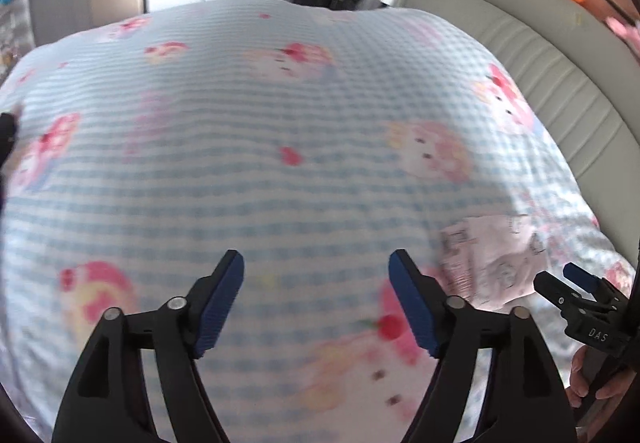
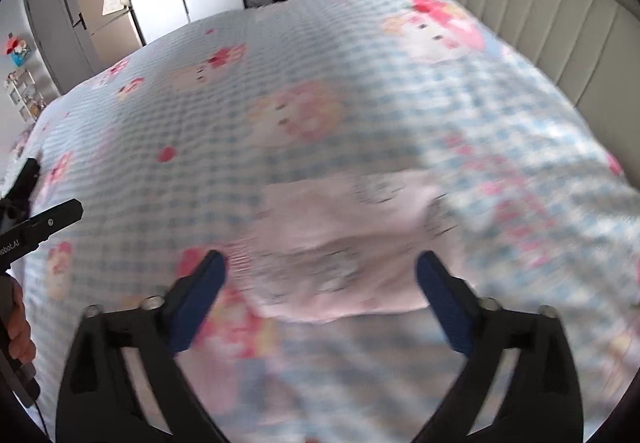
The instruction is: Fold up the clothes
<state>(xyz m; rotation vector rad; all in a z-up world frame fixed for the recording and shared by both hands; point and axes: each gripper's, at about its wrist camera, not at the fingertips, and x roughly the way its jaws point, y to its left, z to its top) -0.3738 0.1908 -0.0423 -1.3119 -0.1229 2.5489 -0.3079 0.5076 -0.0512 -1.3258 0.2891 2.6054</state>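
Right wrist view, one pink garment on bedspread, two spread-jawed grippers.

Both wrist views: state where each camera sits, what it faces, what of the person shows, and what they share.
Left wrist: sits behind the open left gripper, facing the checked bedspread; right gripper and a hand show at right.
Right wrist: sits behind the open right gripper, facing the pale pink garment; left gripper at left.
Shared: bedspread, garment, headboard.
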